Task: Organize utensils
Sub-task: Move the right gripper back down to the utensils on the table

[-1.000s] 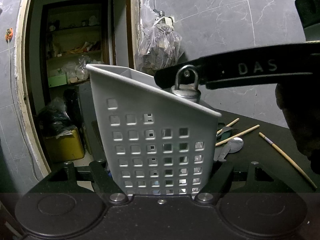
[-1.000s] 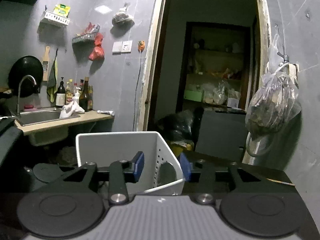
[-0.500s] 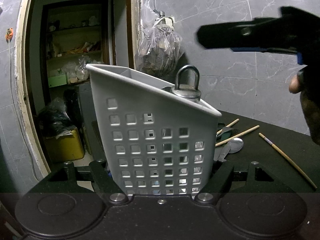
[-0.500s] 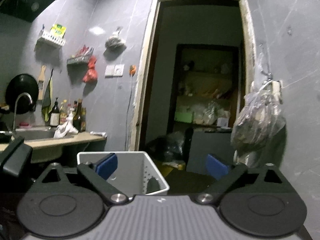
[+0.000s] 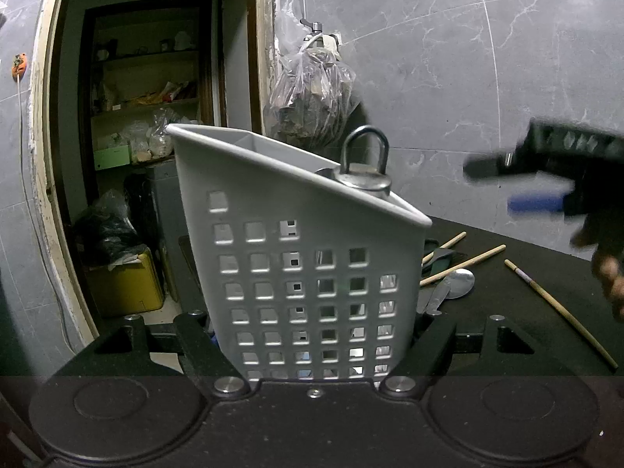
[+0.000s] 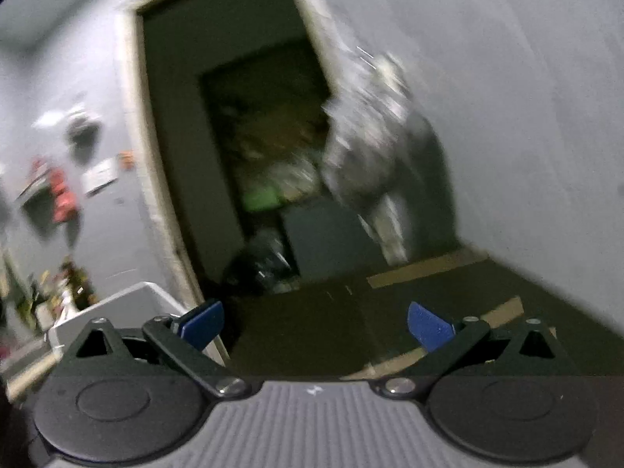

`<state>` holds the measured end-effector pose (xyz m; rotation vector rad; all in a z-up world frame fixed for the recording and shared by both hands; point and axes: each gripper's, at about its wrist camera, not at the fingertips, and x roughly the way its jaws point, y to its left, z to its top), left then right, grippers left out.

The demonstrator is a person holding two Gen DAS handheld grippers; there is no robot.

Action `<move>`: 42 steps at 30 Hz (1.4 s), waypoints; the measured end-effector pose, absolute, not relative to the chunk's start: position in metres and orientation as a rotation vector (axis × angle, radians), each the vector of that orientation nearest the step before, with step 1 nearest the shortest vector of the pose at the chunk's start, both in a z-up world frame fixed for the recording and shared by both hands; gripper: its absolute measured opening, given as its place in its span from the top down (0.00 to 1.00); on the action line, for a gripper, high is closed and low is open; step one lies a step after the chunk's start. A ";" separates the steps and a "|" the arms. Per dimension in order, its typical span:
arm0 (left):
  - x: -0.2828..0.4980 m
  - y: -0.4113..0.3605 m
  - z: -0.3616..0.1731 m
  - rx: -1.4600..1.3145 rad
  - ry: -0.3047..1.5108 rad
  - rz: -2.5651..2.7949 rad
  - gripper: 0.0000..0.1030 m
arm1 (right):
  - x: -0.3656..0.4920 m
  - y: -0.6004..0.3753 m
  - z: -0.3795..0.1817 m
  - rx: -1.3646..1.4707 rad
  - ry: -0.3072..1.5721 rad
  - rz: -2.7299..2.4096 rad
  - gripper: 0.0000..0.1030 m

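Observation:
My left gripper is shut on a white perforated utensil basket and holds it tilted over the black table. A metal utensil with a ring handle stands inside the basket. Wooden chopsticks and a metal spoon lie on the table to the basket's right. My right gripper hangs blurred to the right of the basket; its jaws are opening, with nothing between the blue pads. In the left wrist view the right gripper is at the right edge.
A full plastic bag hangs on the tiled wall behind the basket. A doorway at the left opens onto cluttered shelves. A single chopstick lies apart at the right. A hand shows at the right edge.
The right gripper let go of the ring-handled utensil, which stays in the basket. It opened wide, rolled, and swung right and down, away from the basket. The left gripper kept still.

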<state>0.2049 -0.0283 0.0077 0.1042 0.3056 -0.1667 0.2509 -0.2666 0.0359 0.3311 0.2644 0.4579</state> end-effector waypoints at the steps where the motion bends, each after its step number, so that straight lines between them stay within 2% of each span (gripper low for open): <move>1: 0.205 -0.028 0.008 0.104 0.306 -0.167 0.25 | 0.261 -0.272 0.027 0.381 0.329 0.439 0.00; 5: 0.205 -0.028 0.008 0.105 0.306 -0.167 0.25 | 0.284 -0.289 -0.005 0.524 0.488 0.377 0.00; 13: 0.204 -0.028 0.008 0.106 0.306 -0.167 0.25 | 0.309 -0.306 -0.037 0.640 0.599 0.341 0.00; 26: 0.204 -0.029 0.009 0.106 0.308 -0.166 0.25 | 0.322 -0.303 -0.041 0.673 0.597 0.370 0.02; 31: 0.204 -0.029 0.009 0.106 0.308 -0.166 0.25 | 0.326 -0.303 -0.041 0.637 0.605 0.368 0.19; 35: 0.204 -0.029 0.009 0.106 0.309 -0.166 0.25 | 0.326 -0.301 -0.041 0.610 0.601 0.351 0.27; 37: 0.204 -0.029 0.009 0.106 0.308 -0.166 0.25 | 0.327 -0.299 -0.041 0.590 0.602 0.338 0.36; 42: 0.204 -0.029 0.009 0.106 0.308 -0.166 0.25 | 0.327 -0.295 -0.040 0.550 0.612 0.334 0.48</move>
